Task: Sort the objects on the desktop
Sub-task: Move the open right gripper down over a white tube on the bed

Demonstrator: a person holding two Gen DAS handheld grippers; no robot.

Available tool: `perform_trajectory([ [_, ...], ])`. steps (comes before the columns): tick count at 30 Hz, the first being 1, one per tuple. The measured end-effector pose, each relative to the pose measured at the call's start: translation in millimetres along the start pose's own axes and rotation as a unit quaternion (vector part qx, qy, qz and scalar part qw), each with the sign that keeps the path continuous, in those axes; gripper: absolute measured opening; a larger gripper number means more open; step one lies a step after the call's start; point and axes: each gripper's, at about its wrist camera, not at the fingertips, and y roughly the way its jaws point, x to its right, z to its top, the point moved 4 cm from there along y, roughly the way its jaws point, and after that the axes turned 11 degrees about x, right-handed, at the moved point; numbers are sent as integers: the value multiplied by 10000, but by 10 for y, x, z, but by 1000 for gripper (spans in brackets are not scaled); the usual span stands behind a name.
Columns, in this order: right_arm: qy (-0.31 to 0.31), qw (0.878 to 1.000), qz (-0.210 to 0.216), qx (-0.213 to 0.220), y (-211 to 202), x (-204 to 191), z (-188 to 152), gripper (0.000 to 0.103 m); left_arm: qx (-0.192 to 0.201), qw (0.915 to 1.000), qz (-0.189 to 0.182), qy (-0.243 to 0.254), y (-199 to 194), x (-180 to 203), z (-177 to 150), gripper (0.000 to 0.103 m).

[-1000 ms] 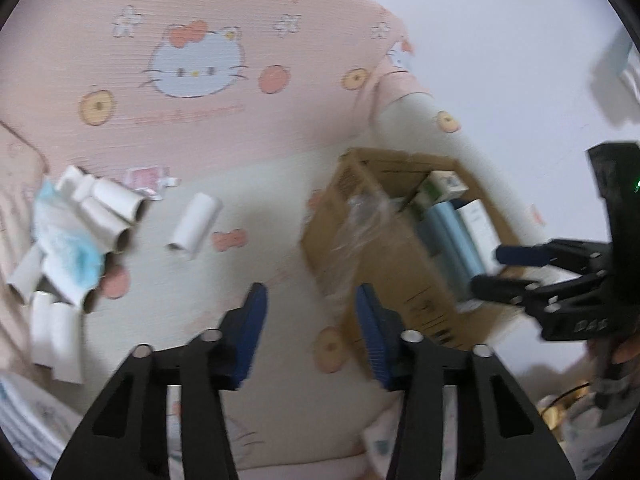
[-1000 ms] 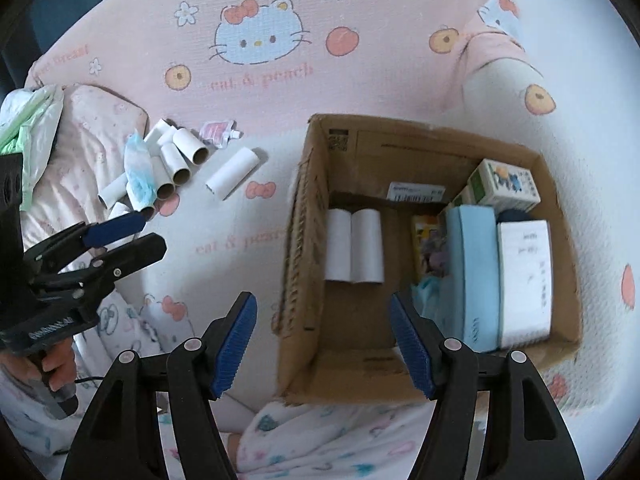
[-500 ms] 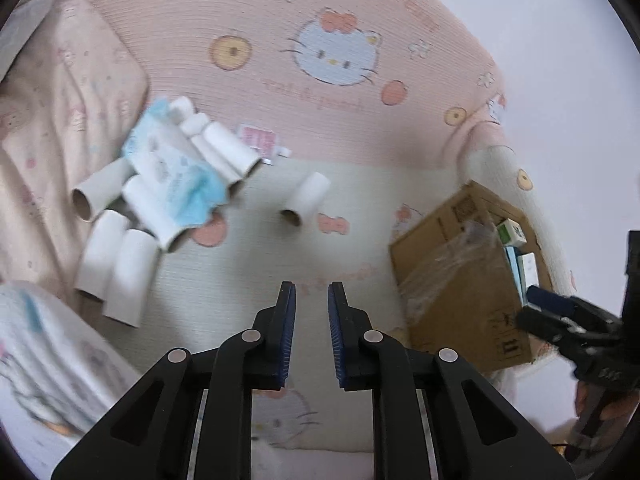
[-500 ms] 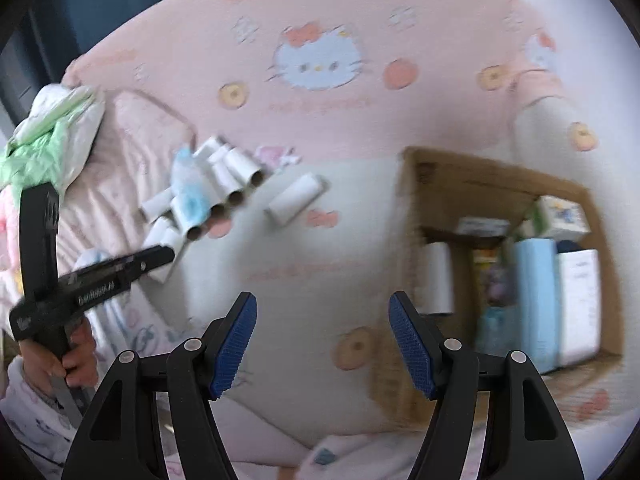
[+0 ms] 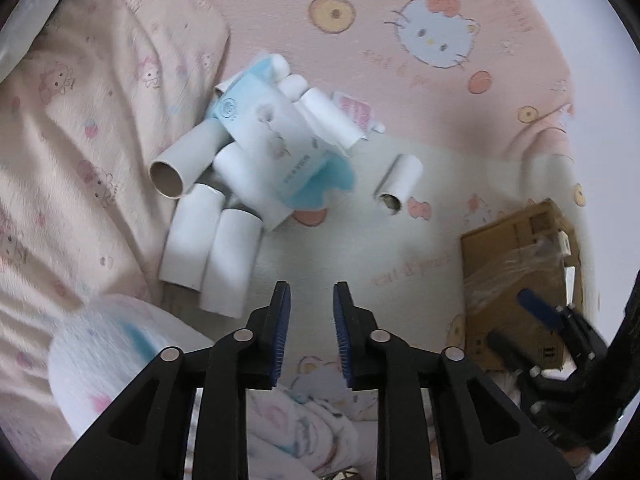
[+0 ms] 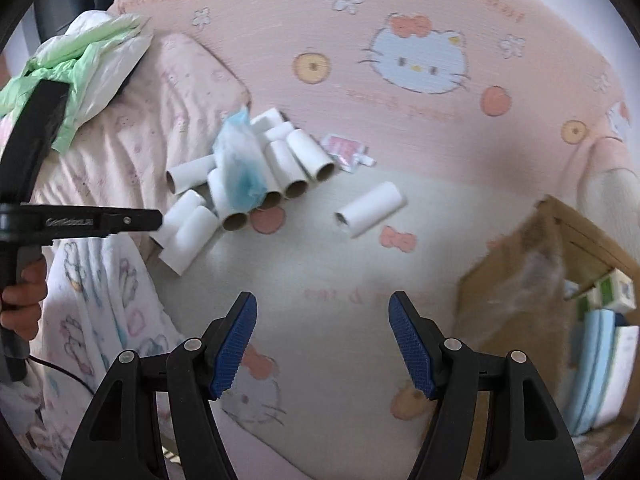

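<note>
Both grippers are heading for the cardboard tubes, so a pick-up is the step in hand. The left gripper (image 5: 308, 336) is hanging over the tube pile (image 5: 224, 216), its jaws opening with nothing between them; the right gripper (image 6: 322, 344), jaws spread and empty, is facing the lone tube (image 6: 370, 209), probably its target. Next, each needs lowering astride a tube. The bed (image 6: 360, 280) is lying bare between pile and cardboard box (image 6: 532, 264); a pillow (image 5: 100, 120) is crowding the pile's far side.
</note>
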Motion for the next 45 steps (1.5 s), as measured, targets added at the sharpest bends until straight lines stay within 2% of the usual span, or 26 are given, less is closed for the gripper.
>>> perform_trajectory([
  [3,175,9996,202,-103,173,-95,21,67,-154,9997,118,123,89,-75,111,52],
  [6,130,9986,503,-141,362,-237,57,66,-427,9986,191,233,267,-155,217,56],
  [9,-74,9976,671,-140,519,-377,70,67,-800,9964,240,162,479,-232,255,56],
  [11,-167,9965,802,-133,617,-467,60,67,-1039,9937,404,148,628,-297,248,56],
  [13,-117,9949,990,-144,736,-536,42,67,-1208,9913,515,107,720,-342,224,56],
  [16,108,9932,1130,-258,932,-581,20,67,-1390,9892,431,-182,814,-431,191,56],
  [20,539,9907,1179,-414,1187,-598,20,67,-1400,9883,493,-362,846,-545,195,56],
  [28,962,9834,1332,-771,1470,-663,-24,67,-1704,9810,295,-881,1036,-724,107,54],
  [32,912,9858,1136,-832,1523,-685,-115,67,-1809,9768,338,-1098,1088,-797,44,39],
  [33,912,9861,1084,-866,1545,-679,-137,67,-1812,9764,325,-1132,1097,-806,46,39],
  [38,1133,9838,958,-1008,1583,-638,-271,67,-1670,9801,286,-1033,1098,-732,35,39],
  [43,1570,9760,1140,-992,1546,-590,-311,67,-1724,9794,-178,-1039,1196,-558,-52,39],
  [45,1645,9745,1152,-997,1540,-580,-316,67,-1554,9837,-212,-885,1180,-488,-60,39],
])
